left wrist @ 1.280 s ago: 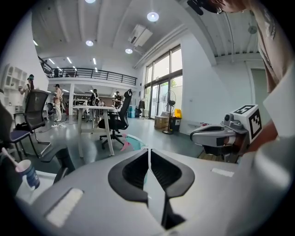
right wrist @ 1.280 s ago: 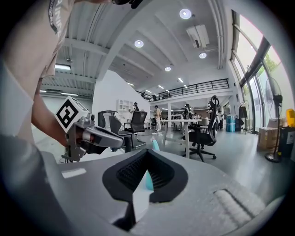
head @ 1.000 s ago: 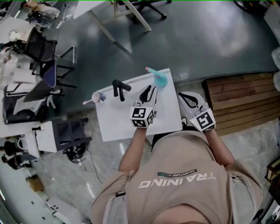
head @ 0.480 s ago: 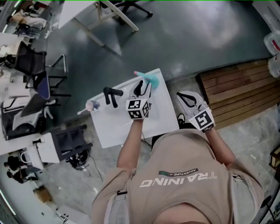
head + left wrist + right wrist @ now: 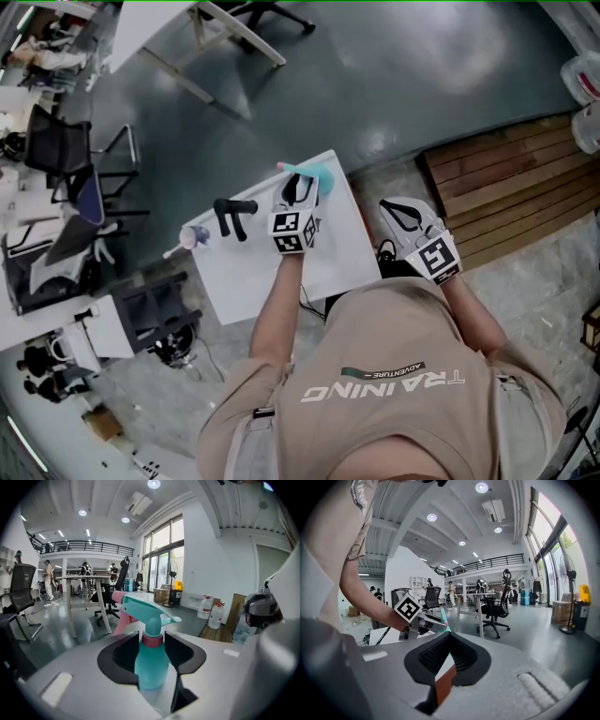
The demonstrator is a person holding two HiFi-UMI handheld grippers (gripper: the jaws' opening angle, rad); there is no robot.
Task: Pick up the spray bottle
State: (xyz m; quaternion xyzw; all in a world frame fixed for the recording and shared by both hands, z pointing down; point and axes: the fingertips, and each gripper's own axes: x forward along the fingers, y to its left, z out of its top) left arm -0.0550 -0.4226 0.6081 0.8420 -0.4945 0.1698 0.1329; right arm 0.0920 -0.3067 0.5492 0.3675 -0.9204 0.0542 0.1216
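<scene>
The spray bottle [image 5: 320,177] stands upright near the far edge of the white table [image 5: 246,274]. It has a teal body [image 5: 151,665], a pink collar and a teal trigger head with a pink nozzle pointing left. My left gripper [image 5: 298,185] has reached it. Its jaws have just been opening and now stand wide on either side of the bottle's neck and body, with no grip on it; in the left gripper view the gripper [image 5: 152,641] frames the bottle. My right gripper [image 5: 399,208] hovers beyond the table's right edge, its black pads [image 5: 440,653] meeting at the tips, holding nothing.
A black two-handled tool [image 5: 232,215] lies left of the bottle, and a pale pink item on a stick [image 5: 192,235] sits at the table's left edge. A wooden platform [image 5: 511,187] lies to the right. Office chairs and desks [image 5: 56,178] fill the left side.
My left gripper has moved forward across the table to the bottle, and its jaws have spread around it. The right gripper has shifted only slightly.
</scene>
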